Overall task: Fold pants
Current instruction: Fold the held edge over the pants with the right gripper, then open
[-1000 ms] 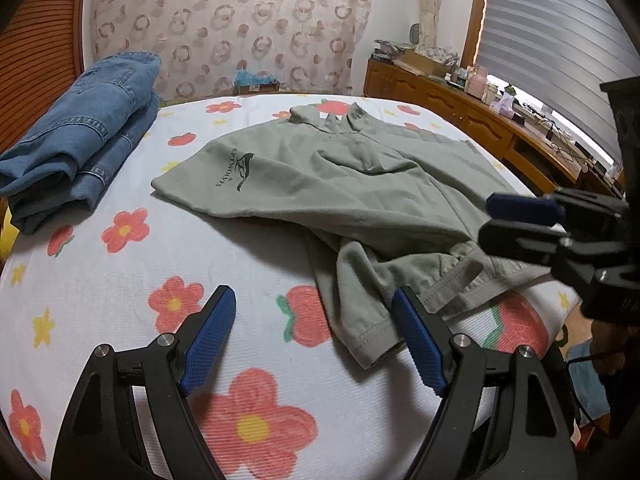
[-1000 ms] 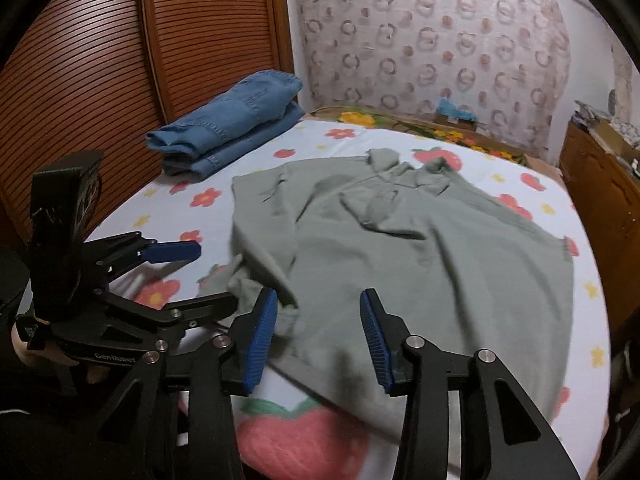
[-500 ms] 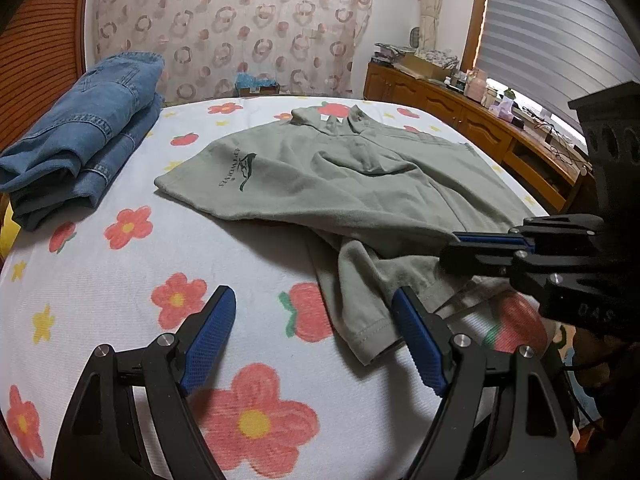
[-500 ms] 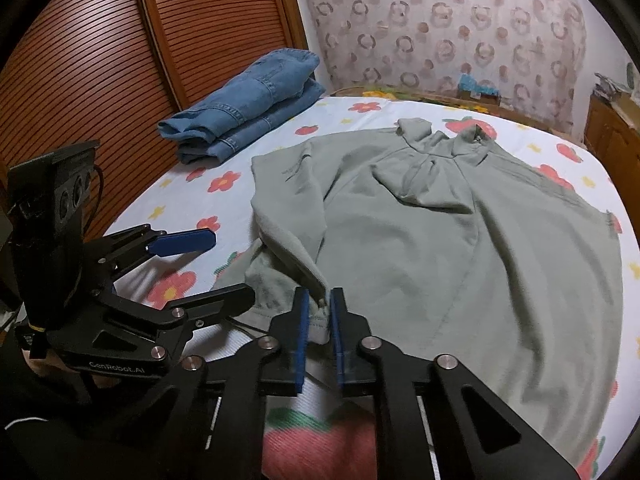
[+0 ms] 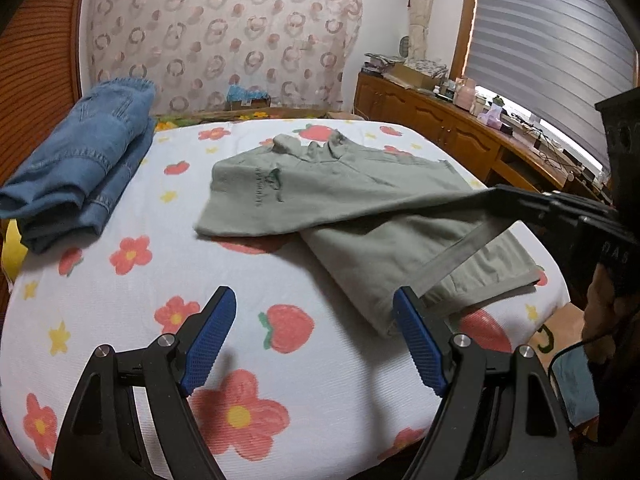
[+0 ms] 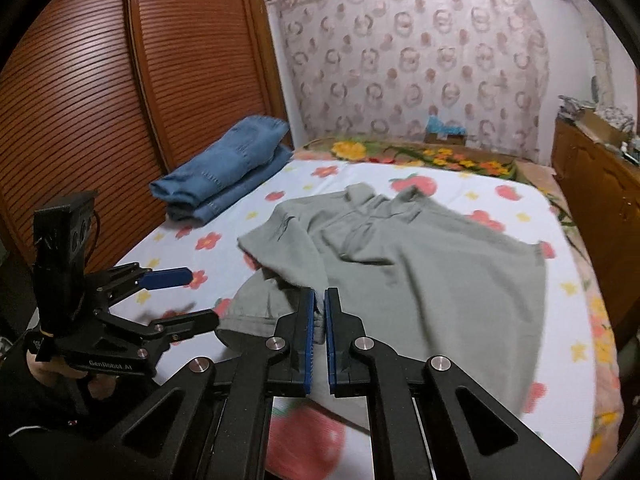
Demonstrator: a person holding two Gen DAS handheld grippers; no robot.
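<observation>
We log grey-green pants [image 5: 360, 200] mid-frame on floral bed sheet [image 5: 132, 304], hem clamped in right gripper [image 6: 320, 320], pinched edge hidden between pads, left gripper [image 5: 312, 340] spread wide, empty, folded jeans [image 5: 80, 160] upper left.

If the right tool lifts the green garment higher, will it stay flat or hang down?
Probably it will hang down: the green garment looks soft, and already stretches from the right tool in a loose band. It seems light, since one pinched edge raises it. The part on the bed may drag and wrinkle.
</observation>
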